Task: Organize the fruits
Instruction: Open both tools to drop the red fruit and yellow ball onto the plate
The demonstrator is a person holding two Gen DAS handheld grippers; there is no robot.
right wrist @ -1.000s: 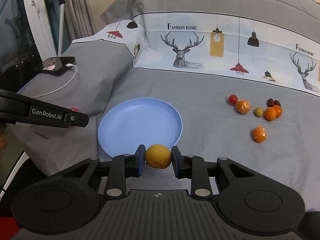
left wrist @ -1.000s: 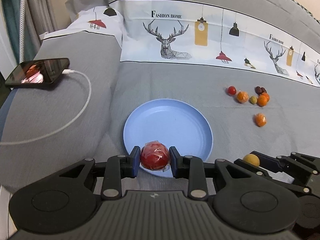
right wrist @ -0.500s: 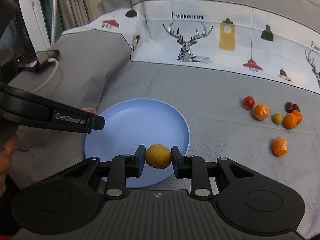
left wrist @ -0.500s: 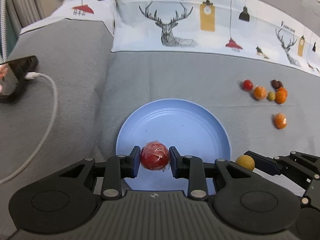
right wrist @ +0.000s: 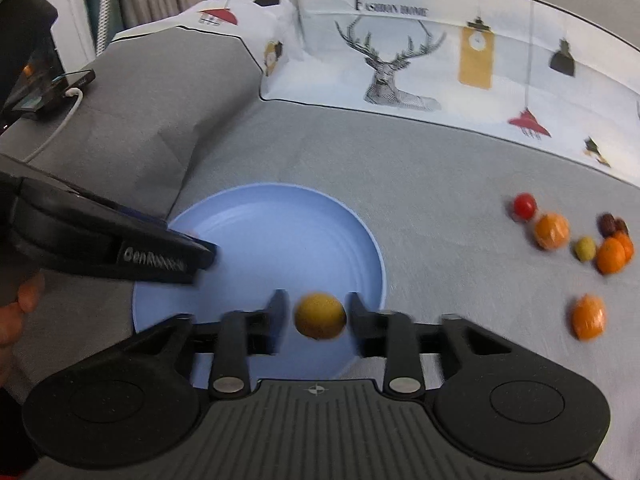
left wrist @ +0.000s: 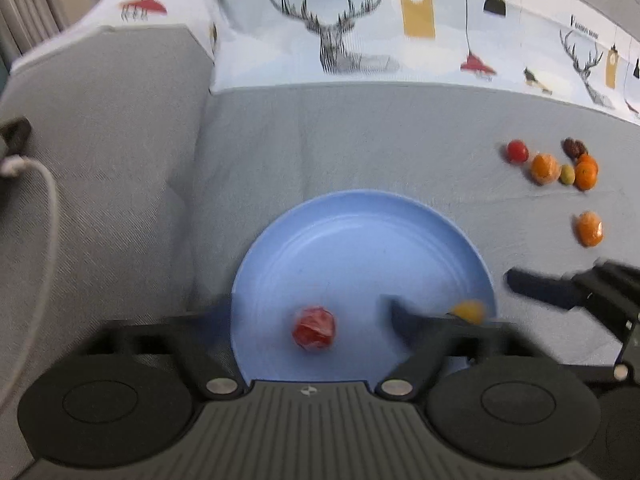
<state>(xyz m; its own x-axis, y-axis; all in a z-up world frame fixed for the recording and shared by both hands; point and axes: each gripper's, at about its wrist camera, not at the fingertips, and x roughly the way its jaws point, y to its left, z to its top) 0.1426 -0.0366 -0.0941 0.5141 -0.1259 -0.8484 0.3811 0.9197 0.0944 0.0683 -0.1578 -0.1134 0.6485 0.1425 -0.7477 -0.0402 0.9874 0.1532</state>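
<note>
Phone (right wrist: 48, 90) on charging cable (left wrist: 44, 216); deer-print sheet (left wrist: 360, 40).

The plate (left wrist: 360, 240) lies on the bedspread (left wrist: 360, 140), with the wrapped fruit (left wrist: 314, 328) on its near part and the round fruit (right wrist: 320, 316) over its near right rim (contact with the plate cannot be told). A cluster of small fruits (left wrist: 554, 164) lies well apart to the plate's right, with a single fruit (left wrist: 589, 229) nearer than the cluster. A phone (right wrist: 52, 90) with its cable (left wrist: 44, 216) lies far left on a raised fold.
</note>
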